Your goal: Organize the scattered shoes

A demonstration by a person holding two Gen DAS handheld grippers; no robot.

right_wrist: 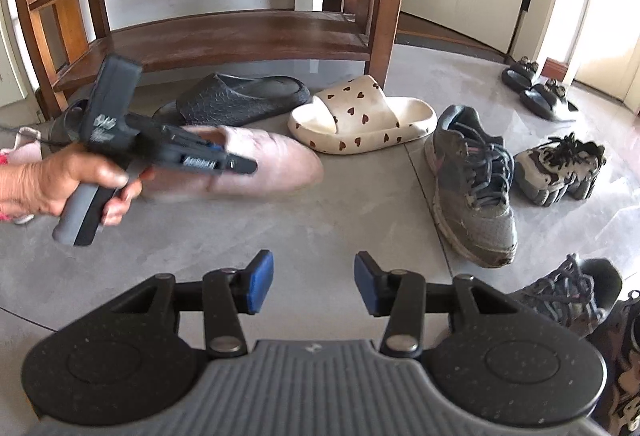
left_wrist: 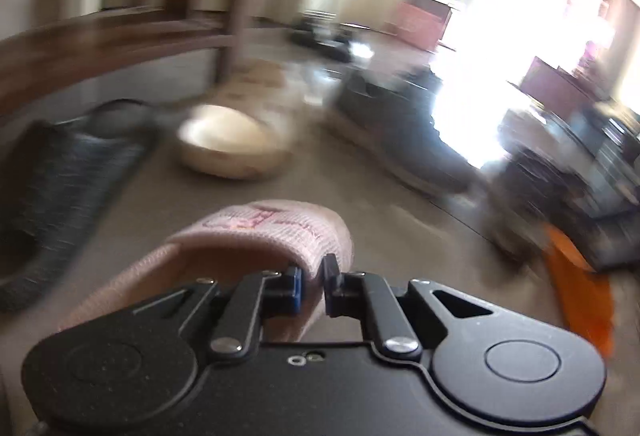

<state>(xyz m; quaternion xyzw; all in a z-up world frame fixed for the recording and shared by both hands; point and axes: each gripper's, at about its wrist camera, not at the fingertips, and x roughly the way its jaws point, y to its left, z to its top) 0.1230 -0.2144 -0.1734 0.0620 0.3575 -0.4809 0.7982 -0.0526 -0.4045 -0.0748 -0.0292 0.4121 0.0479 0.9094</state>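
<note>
My left gripper (left_wrist: pixel 314 284) is shut on the collar edge of a pink fabric slipper (left_wrist: pixel 260 232); the blue pads pinch the fabric. In the right wrist view a hand holds that left gripper (right_wrist: pixel 218 150) at the heel end of the pink slipper (right_wrist: pixel 276 160), which lies toe to the right on the grey floor. My right gripper (right_wrist: pixel 314 282) hovers open above bare floor with nothing between its pads. Behind the slipper lie a black slide (right_wrist: pixel 240 96) and a cream slide with dark hearts (right_wrist: pixel 360 116).
A wooden shoe rack (right_wrist: pixel 240 32) stands at the back, its low shelf bare. To the right lie a grey sneaker (right_wrist: pixel 472 188), a chunky grey sneaker (right_wrist: pixel 560 168), black sandals (right_wrist: pixel 536 88) and another sneaker (right_wrist: pixel 568 292). The left wrist view is motion-blurred.
</note>
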